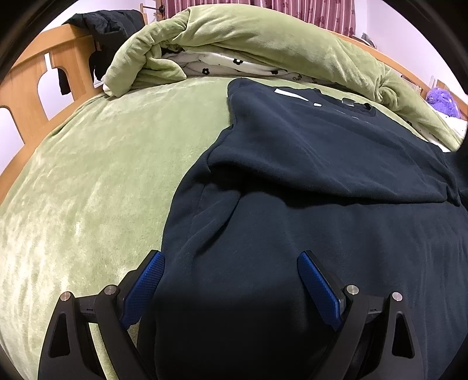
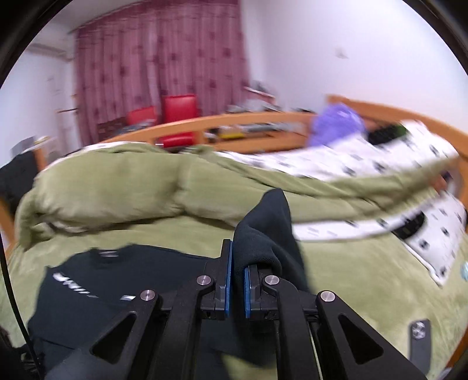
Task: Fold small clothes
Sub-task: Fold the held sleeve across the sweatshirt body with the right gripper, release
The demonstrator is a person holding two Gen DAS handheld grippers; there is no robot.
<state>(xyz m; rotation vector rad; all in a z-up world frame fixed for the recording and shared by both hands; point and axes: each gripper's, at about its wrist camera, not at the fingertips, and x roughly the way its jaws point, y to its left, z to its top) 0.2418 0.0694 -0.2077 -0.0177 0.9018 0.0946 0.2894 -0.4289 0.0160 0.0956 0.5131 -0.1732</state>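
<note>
A dark navy sweatshirt (image 1: 307, 181) with white lettering lies on a green plush bedspread (image 1: 102, 175), one sleeve folded across its body. My left gripper (image 1: 231, 260) is open, its blue pads astride the garment's near edge, holding nothing. In the right wrist view my right gripper (image 2: 237, 263) is shut on a bunched part of the sweatshirt (image 2: 263, 233) and holds it lifted above the bed. The rest of the garment (image 2: 117, 280) lies flat to the left. That view is blurred.
A rolled green duvet (image 1: 234, 38) and a white flower-print sheet (image 1: 222, 65) lie across the far side of the bed. A wooden bed frame (image 1: 26, 87) rings it. A black garment (image 1: 108, 26) hangs on the frame. A purple plush toy (image 2: 336, 122) and red chairs (image 2: 178, 117) are beyond.
</note>
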